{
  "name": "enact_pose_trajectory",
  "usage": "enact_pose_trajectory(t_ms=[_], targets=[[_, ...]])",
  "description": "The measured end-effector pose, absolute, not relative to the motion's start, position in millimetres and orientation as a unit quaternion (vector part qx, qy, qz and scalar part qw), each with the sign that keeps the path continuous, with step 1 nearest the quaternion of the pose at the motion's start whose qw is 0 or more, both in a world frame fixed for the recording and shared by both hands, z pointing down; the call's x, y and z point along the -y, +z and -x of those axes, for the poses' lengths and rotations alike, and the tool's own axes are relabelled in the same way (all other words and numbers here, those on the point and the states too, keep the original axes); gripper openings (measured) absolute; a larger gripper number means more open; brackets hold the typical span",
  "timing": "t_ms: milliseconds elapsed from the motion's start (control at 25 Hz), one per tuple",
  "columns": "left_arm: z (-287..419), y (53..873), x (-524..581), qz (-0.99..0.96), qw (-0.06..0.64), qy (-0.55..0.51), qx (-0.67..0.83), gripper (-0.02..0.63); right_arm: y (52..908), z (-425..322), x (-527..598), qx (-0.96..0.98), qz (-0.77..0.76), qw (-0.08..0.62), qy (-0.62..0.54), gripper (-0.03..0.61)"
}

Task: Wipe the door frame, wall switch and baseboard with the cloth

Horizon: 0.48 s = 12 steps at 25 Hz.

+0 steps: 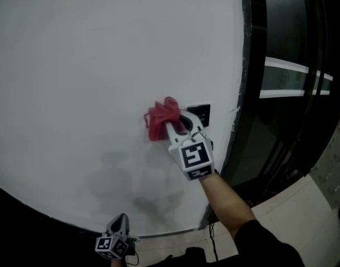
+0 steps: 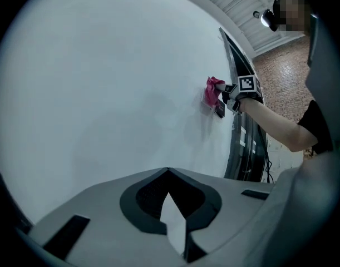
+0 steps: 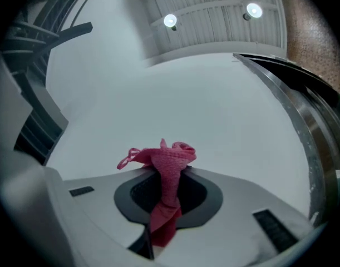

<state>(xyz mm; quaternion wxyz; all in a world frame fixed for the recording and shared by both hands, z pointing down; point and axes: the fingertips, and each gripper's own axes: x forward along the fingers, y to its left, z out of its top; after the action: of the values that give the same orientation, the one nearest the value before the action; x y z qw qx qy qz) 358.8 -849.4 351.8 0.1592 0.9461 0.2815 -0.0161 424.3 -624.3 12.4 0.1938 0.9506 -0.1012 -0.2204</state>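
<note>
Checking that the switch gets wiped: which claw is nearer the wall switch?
Right. The right claw, shut on the cloth, is right beside the wall switch; the left claw hangs well below it.

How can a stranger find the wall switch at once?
Follow the big white wall right toward the dark door frame. Just before it sits the wall switch: the only dark square plate, beside the red cloth in the right claw.
</note>
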Motion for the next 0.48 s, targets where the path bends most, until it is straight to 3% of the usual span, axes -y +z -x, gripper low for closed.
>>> enact_pose_trajectory(t_ms=[480], targets=[[-358.2, 357.9, 872.8, -0.953, 0.164, -0.01, -0.256, -0.006, 33.6, -446.2, 649.2, 0.088, -0.947, 0.229, -0.205, 0.051]])
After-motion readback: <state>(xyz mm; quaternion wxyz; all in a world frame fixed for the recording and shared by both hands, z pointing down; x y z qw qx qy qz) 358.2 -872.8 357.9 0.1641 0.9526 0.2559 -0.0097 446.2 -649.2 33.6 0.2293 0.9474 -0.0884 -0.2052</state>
